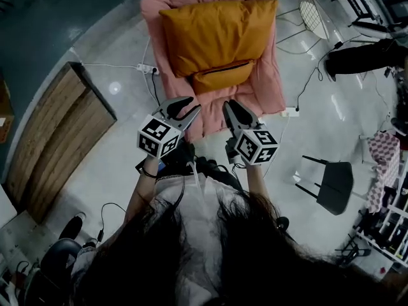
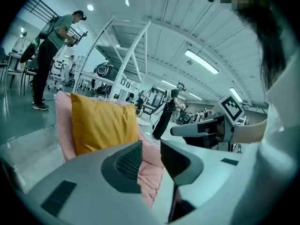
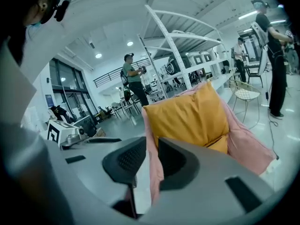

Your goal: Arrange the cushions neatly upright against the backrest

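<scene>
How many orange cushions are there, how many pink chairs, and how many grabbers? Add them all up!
Orange cushions: 2 (big orange cushion, small orange cushion)
Pink chair: 1
Grippers: 2 (left gripper, right gripper)
Total: 5

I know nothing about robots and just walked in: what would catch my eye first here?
The big orange cushion stands out at once, upright against the back of the pink armchair at the top of the head view, a smaller orange cushion in front of it. Below, a person holds the left gripper and the right gripper toward the chair, each bearing a black-and-white marker cube, fingers slightly apart and empty.
</scene>
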The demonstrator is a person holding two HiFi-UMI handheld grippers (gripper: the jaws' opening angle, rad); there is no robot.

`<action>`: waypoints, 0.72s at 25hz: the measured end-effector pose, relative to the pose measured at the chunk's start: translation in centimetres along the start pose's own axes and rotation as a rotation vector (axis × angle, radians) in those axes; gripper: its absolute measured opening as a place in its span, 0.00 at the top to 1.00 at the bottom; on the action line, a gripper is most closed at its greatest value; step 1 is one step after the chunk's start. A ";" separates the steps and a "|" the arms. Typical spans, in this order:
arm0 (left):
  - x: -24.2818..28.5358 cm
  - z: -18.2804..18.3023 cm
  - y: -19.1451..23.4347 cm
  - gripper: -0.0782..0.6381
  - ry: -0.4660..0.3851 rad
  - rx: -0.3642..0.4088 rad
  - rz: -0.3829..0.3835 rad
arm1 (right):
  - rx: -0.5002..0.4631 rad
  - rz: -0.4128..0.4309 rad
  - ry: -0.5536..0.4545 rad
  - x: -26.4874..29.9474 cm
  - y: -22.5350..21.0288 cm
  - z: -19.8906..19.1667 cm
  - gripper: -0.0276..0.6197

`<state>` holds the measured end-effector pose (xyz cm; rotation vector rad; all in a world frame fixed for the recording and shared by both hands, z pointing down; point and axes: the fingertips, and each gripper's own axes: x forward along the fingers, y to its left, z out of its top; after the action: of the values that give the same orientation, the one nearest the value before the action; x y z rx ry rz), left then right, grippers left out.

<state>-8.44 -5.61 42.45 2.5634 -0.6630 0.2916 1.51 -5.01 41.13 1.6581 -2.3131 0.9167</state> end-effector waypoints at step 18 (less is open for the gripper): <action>0.4 -4.1 -18.7 0.71 -0.128 -0.058 0.187 | -0.147 0.191 -0.014 -17.0 -3.5 -4.5 0.82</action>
<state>0.92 10.67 38.84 2.4839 -0.9476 0.1679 10.05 10.50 38.40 1.4103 -2.5149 0.7488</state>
